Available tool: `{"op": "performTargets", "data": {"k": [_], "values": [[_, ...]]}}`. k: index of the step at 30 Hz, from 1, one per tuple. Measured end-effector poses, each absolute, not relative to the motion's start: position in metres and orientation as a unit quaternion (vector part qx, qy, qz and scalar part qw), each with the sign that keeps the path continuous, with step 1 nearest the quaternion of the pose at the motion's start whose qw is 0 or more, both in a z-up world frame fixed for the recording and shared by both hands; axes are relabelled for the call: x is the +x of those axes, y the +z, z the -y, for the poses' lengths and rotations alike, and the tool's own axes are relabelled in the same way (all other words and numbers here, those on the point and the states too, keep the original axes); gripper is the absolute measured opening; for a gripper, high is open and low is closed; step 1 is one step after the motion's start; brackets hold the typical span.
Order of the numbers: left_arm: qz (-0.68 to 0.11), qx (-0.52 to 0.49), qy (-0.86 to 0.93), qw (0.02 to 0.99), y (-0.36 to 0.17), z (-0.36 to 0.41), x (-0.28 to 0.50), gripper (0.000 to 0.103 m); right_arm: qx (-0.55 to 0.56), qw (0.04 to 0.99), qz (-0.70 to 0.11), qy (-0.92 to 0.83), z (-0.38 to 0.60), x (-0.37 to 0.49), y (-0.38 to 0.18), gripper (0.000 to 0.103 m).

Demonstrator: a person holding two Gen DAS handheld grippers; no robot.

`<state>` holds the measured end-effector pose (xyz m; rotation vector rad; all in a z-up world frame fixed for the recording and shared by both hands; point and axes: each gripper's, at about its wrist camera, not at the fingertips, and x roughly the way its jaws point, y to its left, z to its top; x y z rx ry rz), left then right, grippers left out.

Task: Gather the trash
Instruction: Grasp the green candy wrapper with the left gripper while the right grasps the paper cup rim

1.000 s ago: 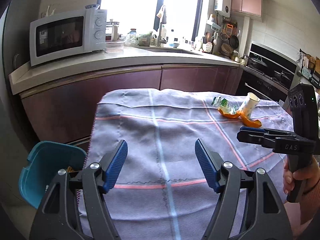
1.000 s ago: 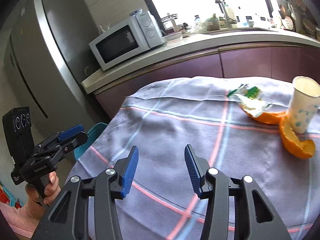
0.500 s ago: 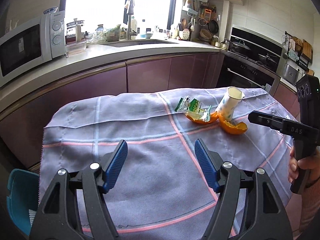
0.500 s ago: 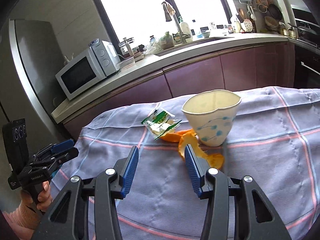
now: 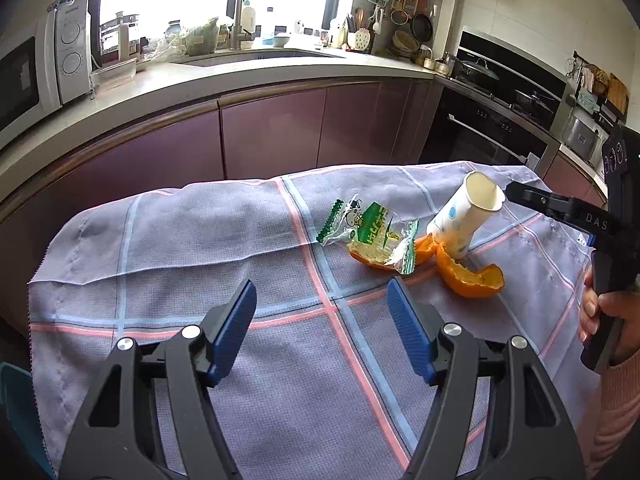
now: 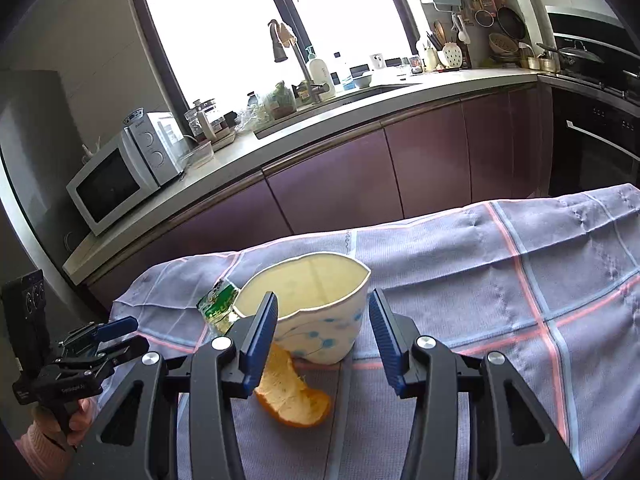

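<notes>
On the checked cloth (image 5: 224, 236), the paper cup (image 6: 320, 312) stands as the landmark: its rim is already dented out of round, and it leans a little in the left wrist view. The right gripper (image 6: 322, 336) has its jaws wide apart on either side of the cup's wall, touching nothing and holding nothing. The left gripper (image 5: 322, 326) is also spread wide and empty, hanging over bare cloth well short of the cup.

Just left of the cup lies a crinkled green-and-white snack wrapper (image 5: 370, 236), draped over one piece of orange peel (image 5: 424, 250); a second, larger curl of orange peel (image 6: 290, 396) sits against the cup's base on the near side.

The cup looks light and thin-walled, so it will likely crush if squeezed hard; a gentle close across the upper wall, or one finger inside the rim and one outside, should hold it. The wrapper is soft, slick film, best pinched at a raised crumpled edge. The peel seems stiff enough to grip across its upturned rim, though its waxy skin may slip.
</notes>
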<state>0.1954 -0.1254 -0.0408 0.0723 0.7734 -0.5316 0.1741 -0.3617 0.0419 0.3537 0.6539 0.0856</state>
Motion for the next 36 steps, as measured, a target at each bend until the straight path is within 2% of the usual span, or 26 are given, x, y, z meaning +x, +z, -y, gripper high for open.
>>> {"op": "performTargets", "data": {"k": [13,23,27,36], "values": [[-0.427,-0.009,-0.294,0.855,-0.064,0.154,0.239,0.062,0.16,0.918,-0.36,0.056,0.367,0.211,0.031,0.045],[-0.452,-0.051,-0.323,0.83,-0.072,0.169,0.263,0.061,0.156,0.914,-0.369,0.061,0.37,0.205,0.025,0.025],[-0.463,-0.065,-0.328,0.821,-0.076,0.176,0.271,0.058,0.159,0.914,-0.369,0.062,0.372,0.203,0.023,0.021],[-0.475,-0.089,-0.321,0.815,-0.085,0.18,0.281,0.025,0.163,0.915,-0.365,0.06,0.377,0.196,0.02,0.017]]}}
